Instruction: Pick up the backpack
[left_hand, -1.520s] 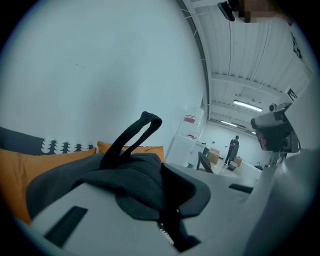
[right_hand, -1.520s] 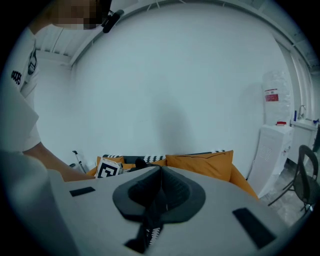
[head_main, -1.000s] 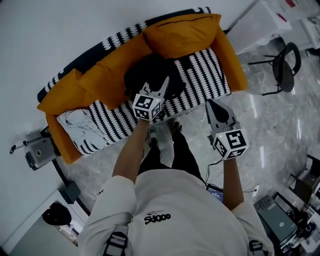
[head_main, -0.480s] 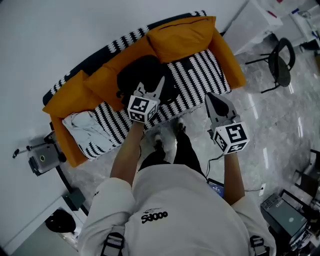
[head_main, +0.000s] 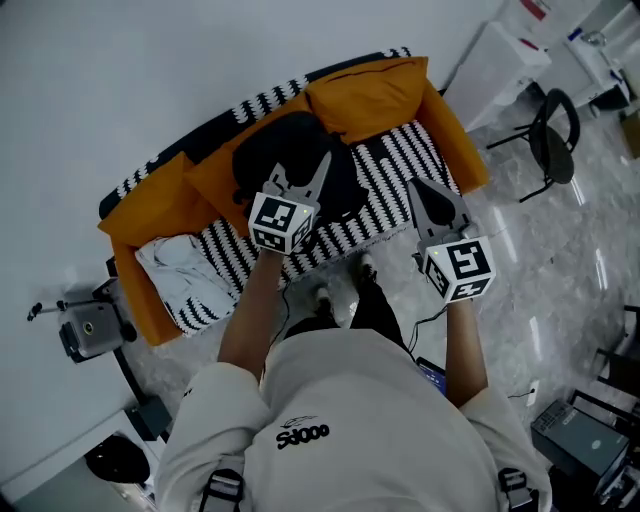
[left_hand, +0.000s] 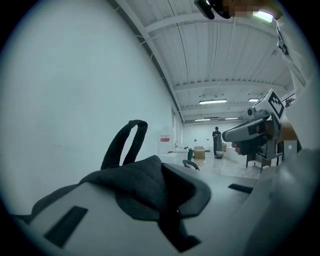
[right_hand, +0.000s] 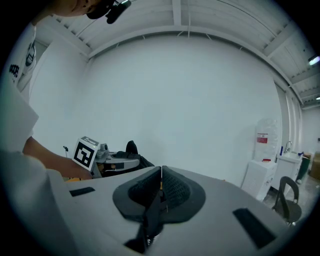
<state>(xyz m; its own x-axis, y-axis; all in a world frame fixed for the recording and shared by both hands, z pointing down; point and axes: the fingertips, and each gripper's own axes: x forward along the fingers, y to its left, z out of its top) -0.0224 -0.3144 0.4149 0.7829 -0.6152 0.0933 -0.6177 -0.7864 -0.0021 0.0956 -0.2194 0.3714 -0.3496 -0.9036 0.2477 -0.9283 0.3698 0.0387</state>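
- The left gripper (head_main: 302, 175) is in front of the sofa (head_main: 458, 135), over the middle of its seat. Its jaws are nearly closed and pinch black cloth of the backpack (head_main: 270, 150).
- A strap loop (left_hand: 114, 146) stands upright just beyond that pinch.
- The right gripper (head_main: 424, 197) is over the sofa's front edge, towards its right end. Its jaws are pressed together with nothing between them, and it is well apart from the backpack.
- The backpack lies directly ahead of the left gripper, which makes the left hand the working one. It is over the seat's middle, against the back cushions, and its bulk runs along the sofa's length.
- The head view does not show whether the backpack's bottom is clear of the seat.
- The lift probably needs to go straight up and then back towards the person. The grip is on a small fold of cloth, so the bag may swing or slip.
- On the sofa, a striped blanket (head_main: 400, 165) covers the seat, an orange cushion (head_main: 370, 95) is at the right rear, and a pale cloth (head_main: 175, 260) lies at the left end.
- Beyond the sofa's right end is an office chair (head_main: 550, 130). Nothing blocks the lift.
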